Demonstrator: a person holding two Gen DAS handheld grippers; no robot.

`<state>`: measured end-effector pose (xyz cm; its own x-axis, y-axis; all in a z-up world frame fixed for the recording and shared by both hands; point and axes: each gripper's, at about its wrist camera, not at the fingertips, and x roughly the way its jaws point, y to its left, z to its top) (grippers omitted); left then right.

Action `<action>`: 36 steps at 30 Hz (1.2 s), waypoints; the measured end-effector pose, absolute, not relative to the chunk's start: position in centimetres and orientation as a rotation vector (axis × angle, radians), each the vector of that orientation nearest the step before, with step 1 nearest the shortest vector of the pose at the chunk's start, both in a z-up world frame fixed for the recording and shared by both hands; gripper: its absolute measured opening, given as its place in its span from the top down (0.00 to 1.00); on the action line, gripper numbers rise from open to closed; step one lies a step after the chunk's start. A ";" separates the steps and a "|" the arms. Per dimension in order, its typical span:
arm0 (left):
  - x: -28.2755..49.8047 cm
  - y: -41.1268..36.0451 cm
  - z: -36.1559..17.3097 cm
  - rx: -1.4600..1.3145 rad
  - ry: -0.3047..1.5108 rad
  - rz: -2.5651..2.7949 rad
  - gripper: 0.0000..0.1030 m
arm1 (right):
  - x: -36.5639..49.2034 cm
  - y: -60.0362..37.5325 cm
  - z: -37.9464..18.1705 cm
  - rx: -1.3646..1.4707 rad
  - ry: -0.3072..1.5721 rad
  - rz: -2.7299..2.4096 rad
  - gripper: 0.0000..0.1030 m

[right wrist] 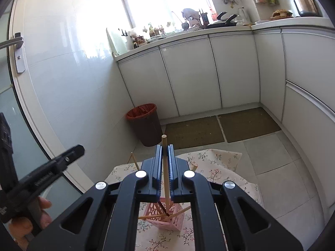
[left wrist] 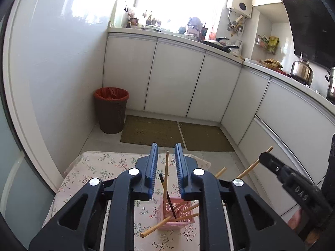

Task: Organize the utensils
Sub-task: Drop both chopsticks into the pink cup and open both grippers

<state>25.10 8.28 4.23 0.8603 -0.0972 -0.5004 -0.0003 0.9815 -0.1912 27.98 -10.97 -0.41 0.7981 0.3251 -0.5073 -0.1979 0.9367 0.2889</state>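
The right gripper (right wrist: 165,156) clamps a wooden chopstick (right wrist: 165,146) above the pink basket (right wrist: 167,219), low in the frame. The left gripper (left wrist: 166,156) hangs with fingers apart.

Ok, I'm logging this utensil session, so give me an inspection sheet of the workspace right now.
Surface: floral tablecloth on a small table.
Job's things: pink basket holding several wooden chopsticks and one dark one; a wooden chopstick held over it.
Clutter: nothing seen.
Grippers: right tongs shut on the wooden chopstick; left tongs open above the basket.
Cables: nothing seen.
Surroundings: trash bin, floor mats, white cabinets, crowded counter.
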 end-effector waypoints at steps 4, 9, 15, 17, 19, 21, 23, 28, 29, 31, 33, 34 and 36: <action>24.7 9.5 4.0 -0.200 0.537 -0.034 0.77 | 28.8 -9.5 -2.4 0.203 0.614 0.296 0.92; 24.6 9.7 2.2 -0.176 0.594 0.008 0.77 | 28.4 -8.3 -3.2 0.160 0.616 0.245 0.80; 23.7 9.4 3.1 -0.161 0.575 0.002 0.65 | 26.9 -7.6 -1.4 0.108 0.582 0.231 0.79; 23.2 9.2 3.5 -0.158 0.572 0.001 0.62 | 26.1 -7.6 -0.8 0.099 0.572 0.228 0.71; 22.7 9.0 3.6 -0.154 0.575 0.001 0.56 | 24.8 -7.6 -0.3 0.094 0.551 0.210 0.52; 22.0 8.7 4.0 -0.155 0.569 0.006 0.48 | 23.7 -8.0 0.3 0.092 0.532 0.175 0.44; 20.9 8.4 4.4 -0.154 0.556 0.011 0.35 | 22.8 -8.5 0.7 0.099 0.525 0.131 0.36; 18.2 8.0 5.4 -0.143 0.518 0.036 0.19 | 20.5 -10.0 0.9 0.112 0.536 0.041 0.20; 17.7 7.9 5.5 -0.144 0.515 0.039 0.17 | 20.0 -10.2 1.0 0.121 0.534 0.026 0.19; 16.7 7.7 5.5 -0.145 0.515 0.040 0.13 | 19.0 -10.9 0.9 0.139 0.536 -0.015 0.12; 16.1 7.4 5.4 -0.150 0.521 0.045 0.07 | 18.4 -11.6 1.0 0.166 0.545 -0.041 0.10; 15.8 7.3 5.4 -0.153 0.523 0.044 0.07 | 18.2 -12.0 1.0 0.177 0.552 -0.050 0.09; 15.4 6.8 5.3 -0.145 0.533 0.037 0.07 | 17.6 -12.7 1.0 0.195 0.567 -0.066 0.07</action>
<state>15.42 6.80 5.28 0.8608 -0.0024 -0.5089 -0.0727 0.9892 -0.1277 17.61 -12.65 0.98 0.8421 -0.0083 -0.5392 0.1154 0.9795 0.1651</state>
